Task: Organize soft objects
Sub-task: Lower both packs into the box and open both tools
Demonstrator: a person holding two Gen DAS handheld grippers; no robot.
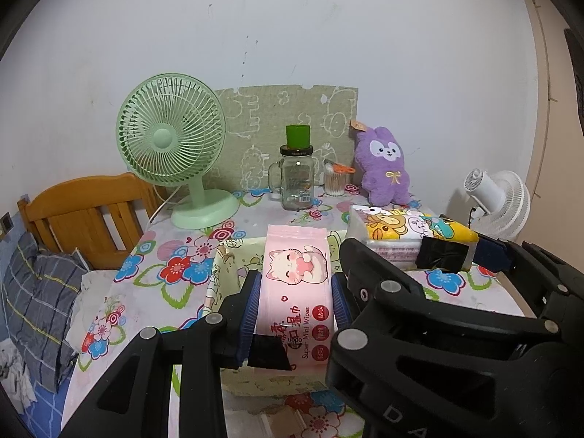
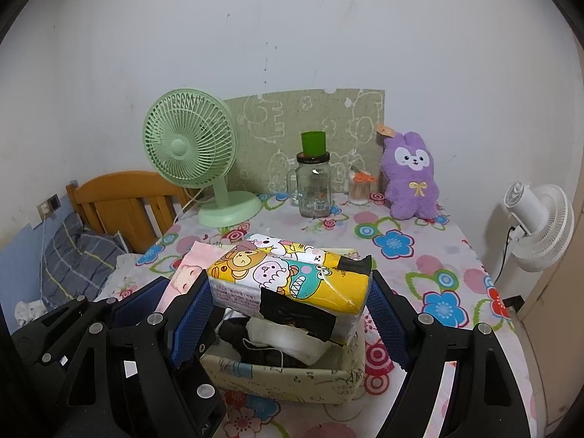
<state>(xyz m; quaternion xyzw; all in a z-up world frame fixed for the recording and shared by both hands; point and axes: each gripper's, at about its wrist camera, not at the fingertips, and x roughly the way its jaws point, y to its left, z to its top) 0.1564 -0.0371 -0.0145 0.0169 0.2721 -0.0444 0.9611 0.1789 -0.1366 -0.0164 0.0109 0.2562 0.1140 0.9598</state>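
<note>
My left gripper (image 1: 296, 284) is shut on a pink pack of wet wipes (image 1: 297, 266), with the blue pads pressing both of its long sides. The pack hangs over a cream patterned fabric box (image 1: 226, 266) on the flowered table. My right gripper (image 2: 290, 284) is shut on a yellow cartoon tissue pack (image 2: 292, 273) patched with black tape, held just above the same box (image 2: 292, 376). Dark and white cloth items lie inside the box. The two grippers sit side by side, so the pink pack (image 2: 186, 273) shows at the left of the right wrist view. A purple plush bunny (image 2: 412, 175) stands at the back right against the wall.
At the back of the table (image 2: 419, 266) stand a green desk fan (image 2: 193, 153), a glass jar mug (image 2: 314, 189) with a green cup on top, and a cotton-swab holder (image 2: 359, 189). A white fan (image 2: 540, 226) stands off the right edge. A wooden headboard (image 1: 84, 215) and a plaid pillow (image 1: 40, 299) are to the left.
</note>
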